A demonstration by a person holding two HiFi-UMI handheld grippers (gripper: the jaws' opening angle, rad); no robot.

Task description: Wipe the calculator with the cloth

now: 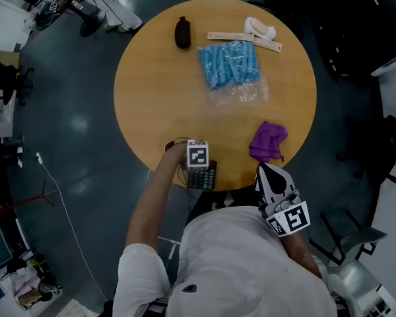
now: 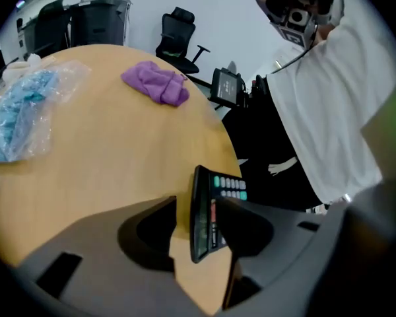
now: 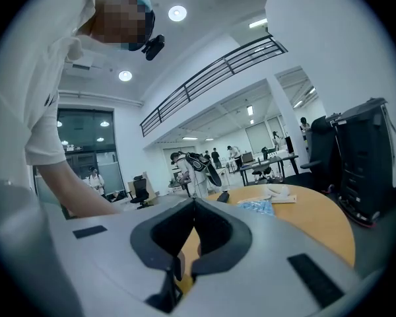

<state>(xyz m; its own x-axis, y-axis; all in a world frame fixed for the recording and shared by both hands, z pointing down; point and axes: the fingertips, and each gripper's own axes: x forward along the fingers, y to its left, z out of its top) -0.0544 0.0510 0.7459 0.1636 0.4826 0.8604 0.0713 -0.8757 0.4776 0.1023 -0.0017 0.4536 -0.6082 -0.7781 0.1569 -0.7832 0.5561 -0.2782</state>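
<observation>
Calculator (image 1: 206, 178) at 6 o'clock on counter (image 1: 158, 84) rim, between parted jaws of left tool (image 2: 195, 207). Right tool (image 1: 265, 174) off rim at 5 o'clock, jaws together, empty. Purple cloth (image 1: 268, 141) at 4 o'clock, apart from both tools. Clear bag (image 1: 230, 65) toward 12 o'clock, blue pieces inside.

I see a round wooden table (image 1: 152, 78) on a dark, glossy floor (image 1: 72, 111). On its far half lies a clear bag of blue pieces (image 1: 230, 65), with a small black oblong object (image 1: 183, 33) to the bag's left. Just beyond the bag are two pale flat strips (image 1: 231, 36) and a white curved item (image 1: 259, 26). A white cable (image 1: 58, 197) trails over the floor at left. In the left gripper view a black office chair (image 2: 179, 35) stands beyond the table.
</observation>
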